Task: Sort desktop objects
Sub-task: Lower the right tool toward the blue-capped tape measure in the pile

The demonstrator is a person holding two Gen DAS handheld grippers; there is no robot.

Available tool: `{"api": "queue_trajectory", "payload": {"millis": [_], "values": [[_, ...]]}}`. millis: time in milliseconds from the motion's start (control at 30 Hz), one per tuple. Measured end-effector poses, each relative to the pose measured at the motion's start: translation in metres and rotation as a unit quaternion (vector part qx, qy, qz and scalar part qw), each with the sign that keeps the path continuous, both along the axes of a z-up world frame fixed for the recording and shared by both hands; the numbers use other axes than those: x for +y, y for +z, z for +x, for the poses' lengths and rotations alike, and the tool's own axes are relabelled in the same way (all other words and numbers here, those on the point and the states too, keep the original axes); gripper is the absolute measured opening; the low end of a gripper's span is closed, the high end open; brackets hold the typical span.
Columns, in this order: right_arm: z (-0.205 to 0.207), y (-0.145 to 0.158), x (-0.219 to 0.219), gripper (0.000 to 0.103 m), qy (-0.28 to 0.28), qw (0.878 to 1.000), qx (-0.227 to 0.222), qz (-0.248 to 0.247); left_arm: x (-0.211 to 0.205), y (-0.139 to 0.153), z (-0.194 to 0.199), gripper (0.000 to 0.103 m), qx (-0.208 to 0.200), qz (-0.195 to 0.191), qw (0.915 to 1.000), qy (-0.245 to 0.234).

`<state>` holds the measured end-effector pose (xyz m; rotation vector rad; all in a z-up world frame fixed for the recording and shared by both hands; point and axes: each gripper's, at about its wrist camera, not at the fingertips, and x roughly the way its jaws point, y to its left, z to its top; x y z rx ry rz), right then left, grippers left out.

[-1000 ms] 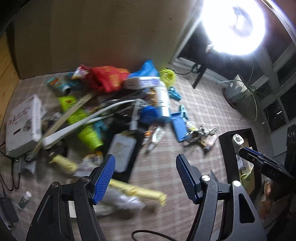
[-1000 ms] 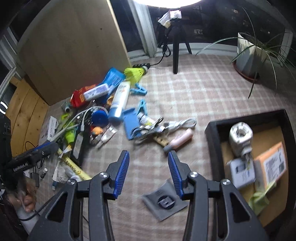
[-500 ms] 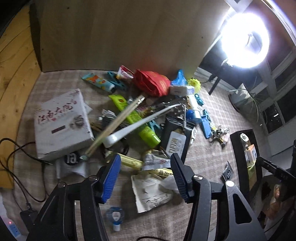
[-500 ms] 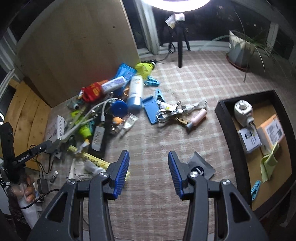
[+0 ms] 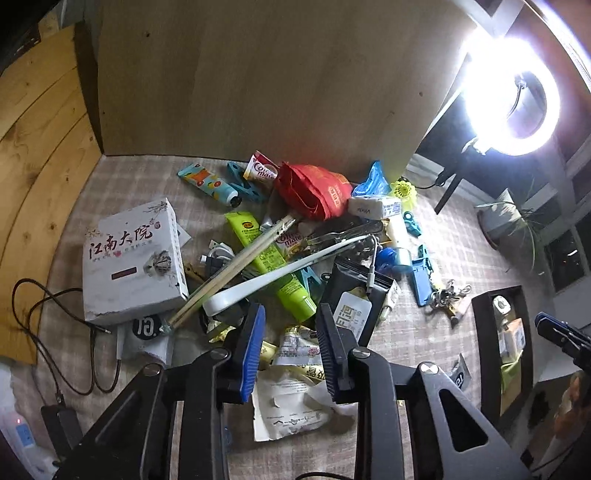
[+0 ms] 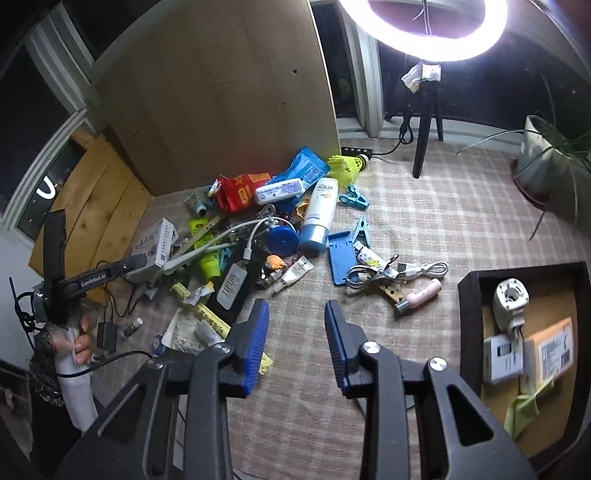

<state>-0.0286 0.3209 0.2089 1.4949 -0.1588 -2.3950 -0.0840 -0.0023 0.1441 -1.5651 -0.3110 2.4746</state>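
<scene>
A heap of desk clutter lies on a checked cloth: a white printed box [image 5: 133,258], a green tube [image 5: 269,258], a red bag [image 5: 314,188], a black pouch [image 5: 354,295], a sunscreen bottle [image 6: 319,218] and a blue stand [image 6: 340,256]. My left gripper [image 5: 290,325] hovers over the heap's near edge, above a crumpled wrapper [image 5: 295,347]. Its jaws are closing with nothing between them. My right gripper [image 6: 295,317] hangs over bare cloth, and its jaws are also closing on nothing. A black tray [image 6: 465,295] on the right holds a white fitting, a label box and a yellow cloth.
An upright wooden board [image 6: 221,92] backs the heap. A ring lamp [image 6: 424,29] on a tripod and a potted plant [image 6: 543,173] stand at the far side. Cables and an adapter [image 5: 59,421] lie left. A pink tube [image 6: 419,293] and keys lie near the tray.
Both grippers' jaws have narrowed. The left view has pulled back and swung left, so the white box now shows. The right gripper has risen, and the grey pouch has slipped under it.
</scene>
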Motion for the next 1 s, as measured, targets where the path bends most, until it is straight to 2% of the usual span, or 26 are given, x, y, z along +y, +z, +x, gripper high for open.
{"api": "queue_trajectory", "payload": {"millis": [100, 267, 433, 533, 600, 667, 700, 867, 1000], "values": [[-0.011, -0.009, 0.008, 0.031, 0.009, 1.0, -0.017, -0.01, 0.003, 0.0, 0.002, 0.026, -0.011, 0.003, 0.9998, 0.014], [-0.026, -0.014, 0.007, 0.031, 0.017, 0.999, -0.024, -0.03, 0.013, 0.005, 0.005, 0.026, -0.016, -0.013, 0.9998, 0.008], [-0.045, -0.03, -0.009, 0.031, 0.026, 0.996, -0.049, -0.066, 0.046, 0.005, 0.001, 0.027, -0.013, -0.014, 0.999, -0.041], [-0.059, -0.046, -0.018, 0.031, 0.028, 0.995, -0.066, -0.067, 0.073, -0.006, -0.004, 0.028, -0.015, -0.018, 0.9968, -0.076], [-0.069, -0.057, -0.02, 0.031, 0.024, 0.994, -0.078, -0.068, 0.089, -0.018, -0.009, 0.033, -0.023, -0.028, 0.9944, -0.1], [-0.078, -0.068, -0.021, 0.031, 0.025, 0.993, -0.09, -0.069, 0.099, -0.029, -0.012, 0.041, -0.032, -0.024, 0.9923, -0.118], [-0.082, -0.076, -0.023, 0.032, 0.024, 0.993, -0.095, -0.063, 0.103, -0.035, -0.013, 0.042, -0.036, -0.017, 0.9916, -0.123], [-0.099, -0.104, -0.03, 0.036, 0.024, 0.991, -0.122, -0.055, 0.112, -0.058, -0.017, 0.052, -0.052, -0.03, 0.9892, -0.133], [-0.118, -0.121, -0.043, 0.041, 0.022, 0.986, -0.146, -0.083, 0.117, -0.071, -0.02, 0.058, -0.06, -0.041, 0.9875, -0.14]]}}
